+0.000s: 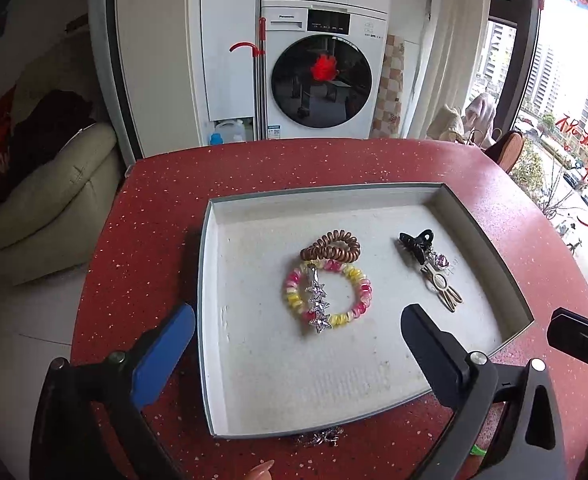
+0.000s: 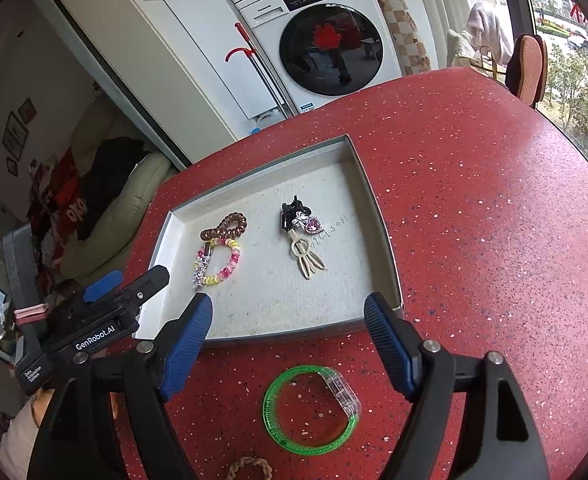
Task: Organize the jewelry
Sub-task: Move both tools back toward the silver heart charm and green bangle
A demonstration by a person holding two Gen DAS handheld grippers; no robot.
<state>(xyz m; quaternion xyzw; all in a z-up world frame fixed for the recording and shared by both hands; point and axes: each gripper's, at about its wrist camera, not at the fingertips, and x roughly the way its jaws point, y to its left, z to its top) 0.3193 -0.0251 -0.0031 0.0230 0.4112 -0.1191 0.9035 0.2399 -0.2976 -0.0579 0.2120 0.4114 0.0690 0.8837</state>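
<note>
A: How do the jaws of the left gripper (image 1: 297,316) stand?

B: They stand wide apart and hold nothing. Between them, a little ahead of the tips, the silver star hair clip (image 1: 317,304) lies across the pink and yellow spiral bracelet (image 1: 327,294) on the floor of the shallow white tray (image 1: 210,280). The brown spiral hair tie (image 1: 329,246) touches the bracelet on its far side.

A: And ahead of the right-hand jaw?

B: There lie the black claw clip (image 1: 415,246) and the cream hair clip (image 1: 441,288), close together, with a small pink-stone piece (image 1: 439,260) on them.

A: What about the right gripper (image 2: 288,312)?

B: Its jaws are also well open and empty. The tips hang above the near wall of the tray. Behind the tips, between the two jaws, the green bangle (image 2: 309,408) lies flat on the red table (image 2: 493,220), outside the tray. A braided ring (image 2: 250,468) lies nearer still, partly cut by the edge.
</note>
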